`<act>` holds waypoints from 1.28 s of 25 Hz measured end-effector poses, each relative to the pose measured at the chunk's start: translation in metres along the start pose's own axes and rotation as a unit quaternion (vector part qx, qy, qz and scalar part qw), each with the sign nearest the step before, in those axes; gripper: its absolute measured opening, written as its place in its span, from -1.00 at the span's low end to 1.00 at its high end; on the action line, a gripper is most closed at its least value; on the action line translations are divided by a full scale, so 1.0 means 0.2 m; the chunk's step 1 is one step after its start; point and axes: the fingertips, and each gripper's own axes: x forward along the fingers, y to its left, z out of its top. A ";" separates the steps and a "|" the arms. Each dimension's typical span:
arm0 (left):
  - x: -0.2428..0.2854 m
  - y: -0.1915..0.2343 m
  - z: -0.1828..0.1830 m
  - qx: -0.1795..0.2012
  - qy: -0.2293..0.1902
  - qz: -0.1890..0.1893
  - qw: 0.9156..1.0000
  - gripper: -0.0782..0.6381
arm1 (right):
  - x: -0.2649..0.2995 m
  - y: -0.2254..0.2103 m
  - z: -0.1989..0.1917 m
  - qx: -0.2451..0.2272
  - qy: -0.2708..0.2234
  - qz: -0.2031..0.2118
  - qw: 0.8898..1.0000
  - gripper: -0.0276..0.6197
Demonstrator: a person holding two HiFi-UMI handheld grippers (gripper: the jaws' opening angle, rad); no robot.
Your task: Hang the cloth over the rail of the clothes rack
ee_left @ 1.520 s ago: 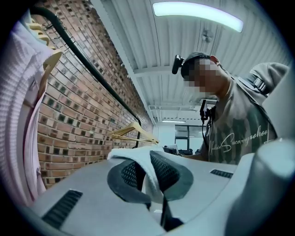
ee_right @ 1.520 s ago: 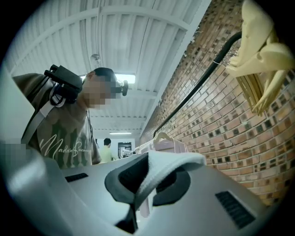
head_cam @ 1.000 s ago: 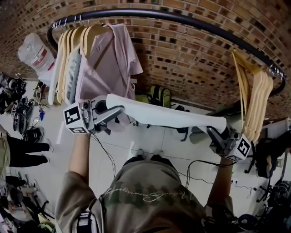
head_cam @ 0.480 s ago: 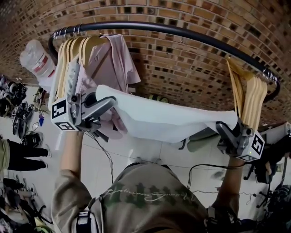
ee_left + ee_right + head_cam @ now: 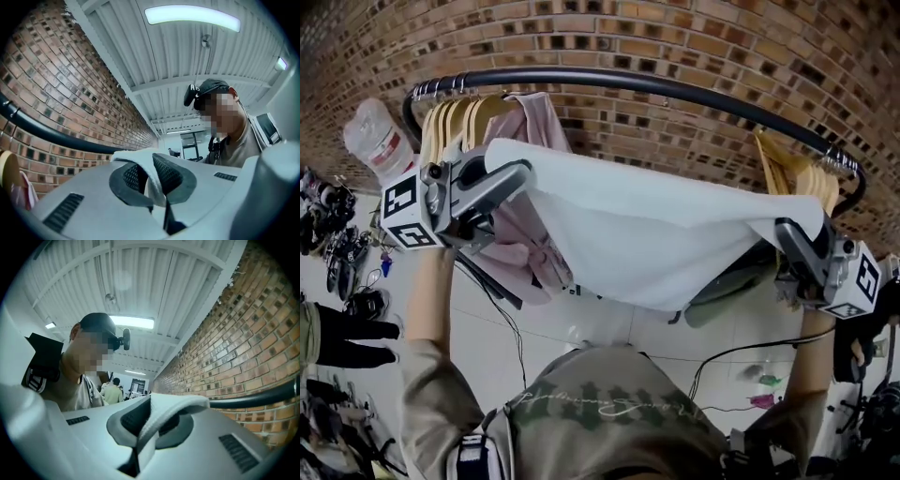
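Note:
A white cloth (image 5: pixel 647 234) is stretched wide between both grippers, just below and in front of the black rail (image 5: pixel 675 89) of the clothes rack. My left gripper (image 5: pixel 514 173) is shut on the cloth's left corner (image 5: pixel 149 176), raised near the rail's left end. At the right, my right gripper (image 5: pixel 787 230) is shut on the other corner (image 5: pixel 161 416), close under the rail (image 5: pixel 255 399). The cloth's middle sags down toward the person. In both gripper views the jaws point upward at the ceiling, with the rail (image 5: pixel 42 133) beside them.
Wooden hangers (image 5: pixel 455 117) and a pink garment (image 5: pixel 525 234) hang at the rail's left end, more wooden hangers (image 5: pixel 797 169) at its right end. A brick wall (image 5: pixel 694 47) stands behind. Bags and shoes (image 5: pixel 328 225) lie on the floor at the left; cables (image 5: pixel 741 347) trail below.
Both grippers have risen with the cloth toward the rail, and moved wider apart. The cloth now spreads broad and hangs just beneath the rail.

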 end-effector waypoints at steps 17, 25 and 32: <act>0.19 0.32 0.44 0.084 0.018 0.036 0.996 -0.73 | 0.15 -0.44 0.33 -0.055 0.008 -0.019 0.998 -0.86; 0.21 0.35 0.46 0.087 0.023 0.038 0.995 -0.73 | 0.14 -0.48 0.39 -0.065 0.006 -0.013 0.998 -0.86; 0.25 0.46 0.54 0.068 0.014 0.022 0.997 -0.73 | 0.19 -0.60 0.48 -0.053 0.011 -0.013 0.998 -0.86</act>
